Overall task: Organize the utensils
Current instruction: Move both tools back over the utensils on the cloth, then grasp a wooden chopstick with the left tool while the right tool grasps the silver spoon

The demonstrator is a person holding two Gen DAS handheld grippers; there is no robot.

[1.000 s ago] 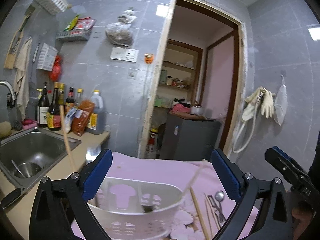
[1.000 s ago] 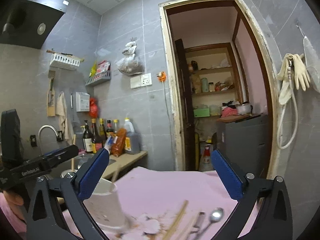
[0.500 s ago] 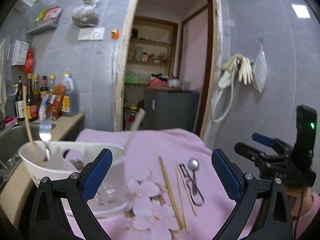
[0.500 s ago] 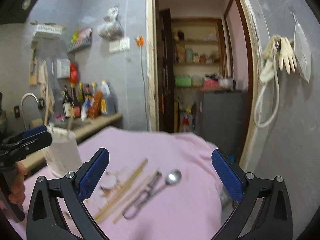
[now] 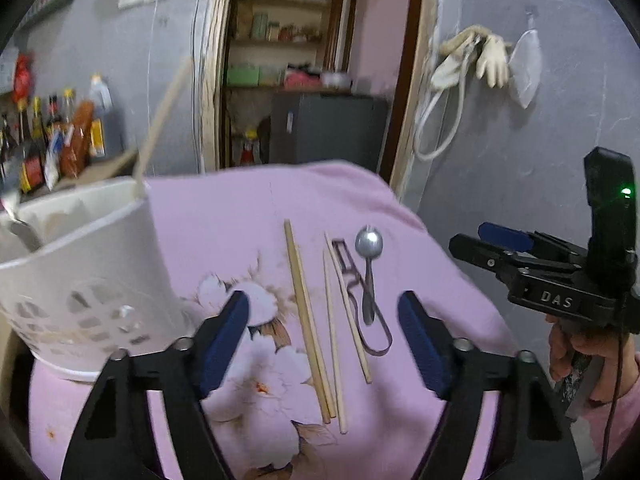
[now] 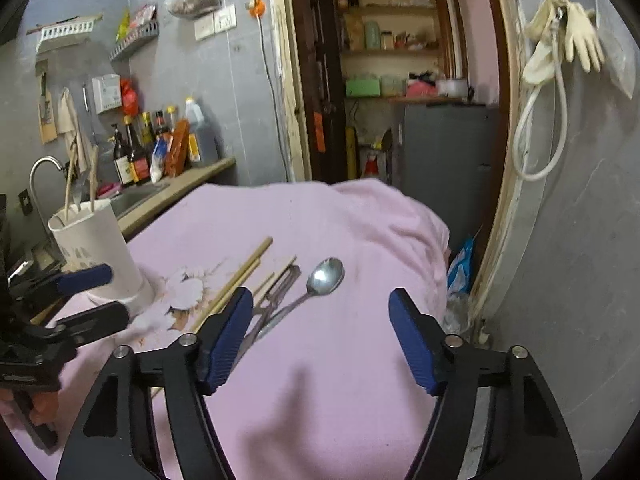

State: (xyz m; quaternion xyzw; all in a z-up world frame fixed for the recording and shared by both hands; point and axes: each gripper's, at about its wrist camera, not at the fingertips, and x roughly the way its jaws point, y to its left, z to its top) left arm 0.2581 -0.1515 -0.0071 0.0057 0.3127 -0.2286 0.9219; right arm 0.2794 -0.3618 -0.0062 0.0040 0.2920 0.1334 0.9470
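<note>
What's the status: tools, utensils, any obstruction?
Left tool and right tool empty, jaws just narrowed. Chopsticks, peeler, spoon loose on cloth; holder part-filled. Nothing blocking.

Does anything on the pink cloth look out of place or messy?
Yes. Chopsticks, a peeler and a spoon lie loose on the cloth beside the white holder, which already holds other utensils.

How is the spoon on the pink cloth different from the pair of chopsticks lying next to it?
The spoon is shiny grey metal; the pair of chopsticks is pale wood. The spoon widens into a round bowl at its far end, while the chopsticks are plain straight sticks. The spoon looks shorter than the chopsticks. Both lie flat on the pink cloth, outside the white holder, untouched by either gripper.
</note>
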